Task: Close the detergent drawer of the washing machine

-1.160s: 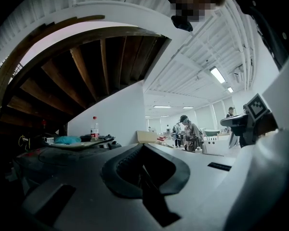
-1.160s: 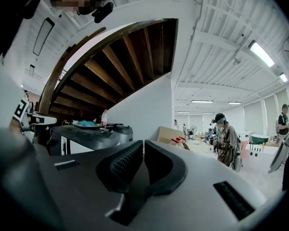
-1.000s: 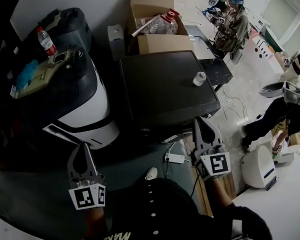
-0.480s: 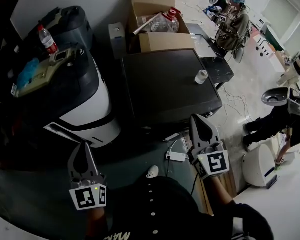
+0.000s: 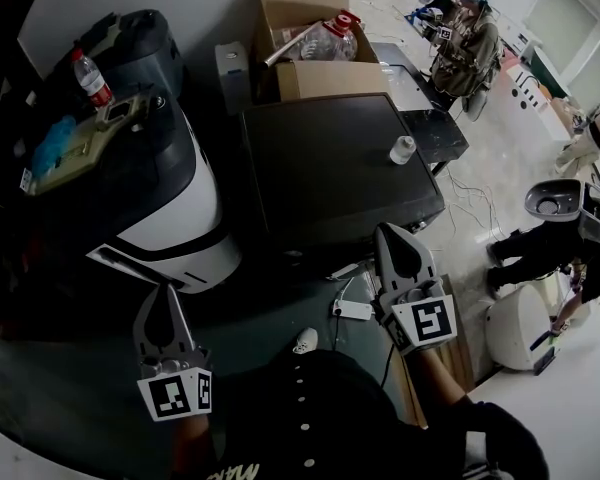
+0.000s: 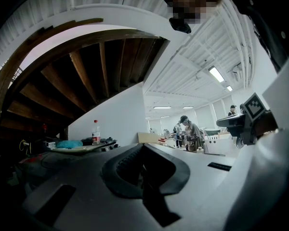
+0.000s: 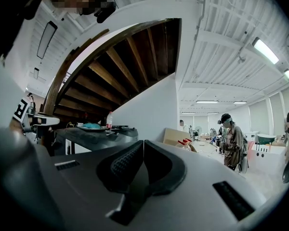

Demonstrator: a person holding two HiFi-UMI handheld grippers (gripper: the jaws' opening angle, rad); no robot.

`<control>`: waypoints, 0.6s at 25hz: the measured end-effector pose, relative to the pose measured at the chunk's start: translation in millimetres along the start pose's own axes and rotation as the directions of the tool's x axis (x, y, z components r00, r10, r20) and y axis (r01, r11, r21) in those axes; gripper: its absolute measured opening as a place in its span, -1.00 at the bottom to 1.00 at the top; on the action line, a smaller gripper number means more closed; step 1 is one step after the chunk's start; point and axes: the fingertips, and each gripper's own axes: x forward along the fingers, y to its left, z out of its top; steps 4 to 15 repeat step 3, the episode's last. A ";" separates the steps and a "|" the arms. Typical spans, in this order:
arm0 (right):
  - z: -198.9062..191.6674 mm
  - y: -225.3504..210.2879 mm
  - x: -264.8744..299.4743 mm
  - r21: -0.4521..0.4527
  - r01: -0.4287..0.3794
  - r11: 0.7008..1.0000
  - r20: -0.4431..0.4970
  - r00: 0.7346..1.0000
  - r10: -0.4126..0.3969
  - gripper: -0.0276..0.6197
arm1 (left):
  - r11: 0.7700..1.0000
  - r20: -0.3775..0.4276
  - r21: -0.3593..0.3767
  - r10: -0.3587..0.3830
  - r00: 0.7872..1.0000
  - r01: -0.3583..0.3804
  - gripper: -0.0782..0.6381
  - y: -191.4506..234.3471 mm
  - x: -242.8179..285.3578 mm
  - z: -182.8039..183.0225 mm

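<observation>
The washing machine [image 5: 175, 183], white with a black top, stands at the left of the head view, and its front panel [image 5: 145, 266] faces me. I cannot make out the detergent drawer or how it stands. My left gripper [image 5: 163, 300] hovers just below that panel, pointing at it without touching, jaws shut and empty [image 6: 143, 146]. My right gripper [image 5: 391, 236] is held farther right, in front of a dark cabinet, also shut with nothing between its jaws [image 7: 143, 143]. In both gripper views the machine's cluttered top lies off to the left.
A bottle [image 5: 90, 78], a blue cloth [image 5: 55, 146] and a board lie on the machine's top. A dark-topped cabinet [image 5: 330, 163] carries a small white pot [image 5: 402, 150]. Behind it are cardboard boxes [image 5: 310, 63]. A power strip [image 5: 352, 311] lies on the floor. People [image 5: 467, 43] stand behind.
My right gripper has drifted slightly left and towards the cabinet. My left gripper has stayed put. A person at the right edge has moved.
</observation>
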 end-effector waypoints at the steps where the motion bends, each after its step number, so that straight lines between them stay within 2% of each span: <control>1: -2.0 -0.9 0.0 -0.003 -0.002 1.000 -0.005 1.000 0.002 -0.82 | 1.000 0.000 0.001 0.000 1.000 0.000 -0.75 -0.4 0.4 0.0; 15: -5.2 -2.5 0.0 -0.009 -0.005 1.000 -0.012 1.000 0.005 -0.82 | 1.000 0.002 0.004 0.000 1.000 0.000 -0.75 -1.3 1.1 0.1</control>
